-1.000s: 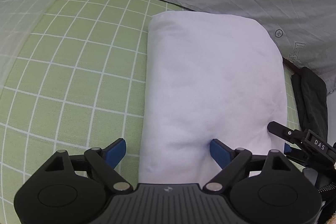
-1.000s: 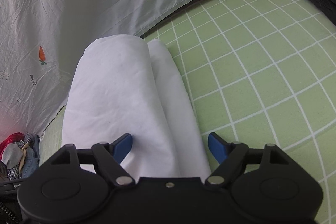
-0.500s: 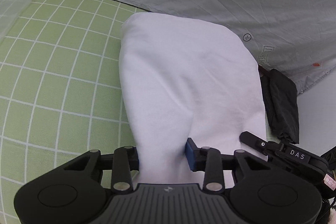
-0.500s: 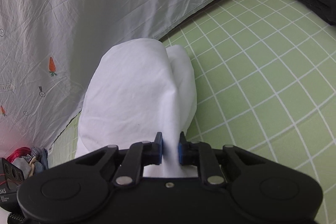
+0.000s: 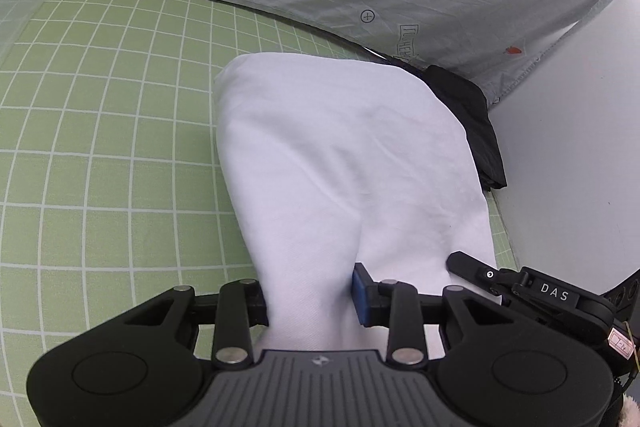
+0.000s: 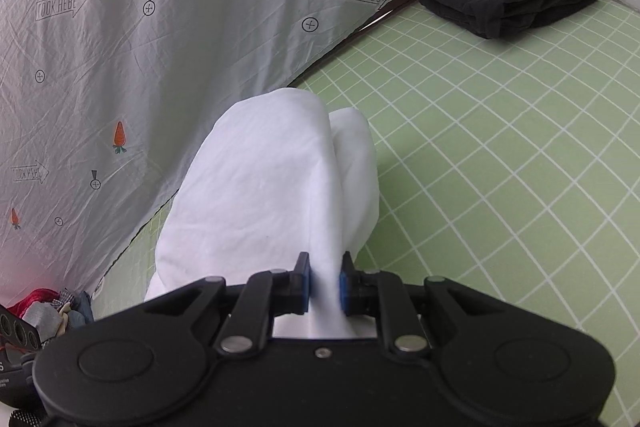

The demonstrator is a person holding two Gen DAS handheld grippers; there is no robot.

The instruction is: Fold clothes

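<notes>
A folded white garment (image 5: 340, 163) hangs lifted over the green gridded mat (image 5: 100, 147). My left gripper (image 5: 310, 297) is shut on its near edge, the cloth bunched between the blue pads. In the right wrist view the same white garment (image 6: 272, 187) droops forward from my right gripper (image 6: 324, 285), which is shut on its other near edge. Its far end sags toward the mat (image 6: 500, 167). The right gripper's body also shows at the left wrist view's right edge.
A folded black garment (image 6: 504, 3) lies at the mat's far corner, also seen as the black garment (image 5: 472, 123) behind the white one. A grey printed sheet (image 6: 140, 27) borders the mat. Mixed clothes (image 6: 52, 311) are piled low left. A pale wall (image 5: 580, 127) stands to the right.
Both grippers went from open around the white garment's edges to shut on them, then raised it off the mat. The views swung so the black garment is nearer.
</notes>
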